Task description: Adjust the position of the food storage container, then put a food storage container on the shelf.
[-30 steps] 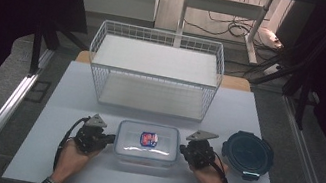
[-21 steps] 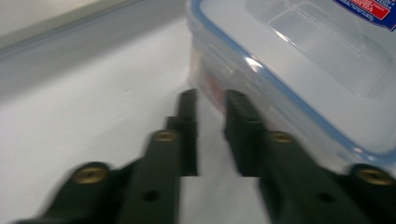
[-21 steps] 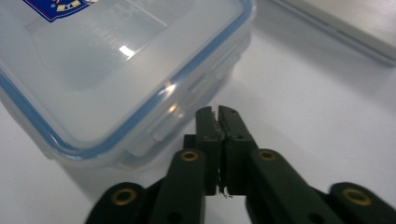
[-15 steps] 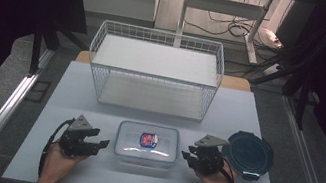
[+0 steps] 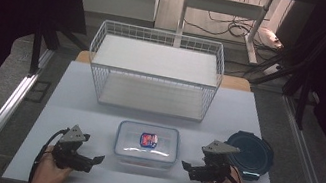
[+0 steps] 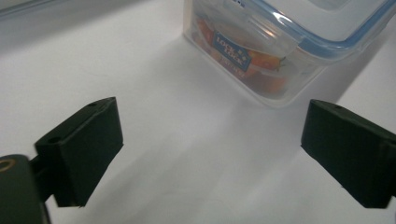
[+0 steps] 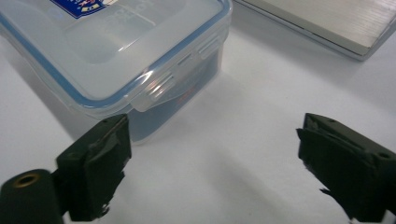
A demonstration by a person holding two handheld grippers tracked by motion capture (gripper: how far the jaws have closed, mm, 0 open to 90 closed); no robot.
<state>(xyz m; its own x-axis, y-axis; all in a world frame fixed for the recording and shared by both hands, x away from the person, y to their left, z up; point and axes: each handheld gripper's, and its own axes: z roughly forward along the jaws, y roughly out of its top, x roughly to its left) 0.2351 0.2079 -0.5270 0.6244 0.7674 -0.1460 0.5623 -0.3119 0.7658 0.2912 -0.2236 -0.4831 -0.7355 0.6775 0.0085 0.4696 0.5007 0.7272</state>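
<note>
A clear plastic box point(image 5: 146, 143) with a blue-rimmed clip lid and a red and blue label stands near the table's front edge, lid on, with something orange inside point(image 6: 271, 79). My left gripper point(image 5: 92, 161) lies left of it, pointing at its left end, a short gap away. The right gripper point(image 5: 189, 169) points at its right end, also apart from it. In the left gripper view, the left gripper point(image 6: 210, 126) has jaws spread wide over bare table below the box point(image 6: 280, 46). The right gripper point(image 7: 212, 135) is the same beside the box point(image 7: 116, 46). Both pairs of jaws have just been opening, with nothing between them.
A white wire basket point(image 5: 154, 70) stands across the back of the white table point(image 5: 72, 106). A dark round lidded container point(image 5: 251, 155) sits just right of the right gripper. A pale flat slab edge point(image 7: 327, 23) lies beyond the right gripper. Dark floor surrounds the table.
Both grippers were shut at the box's two ends; they have since opened and drawn outward and back from it. The box has stayed put.
</note>
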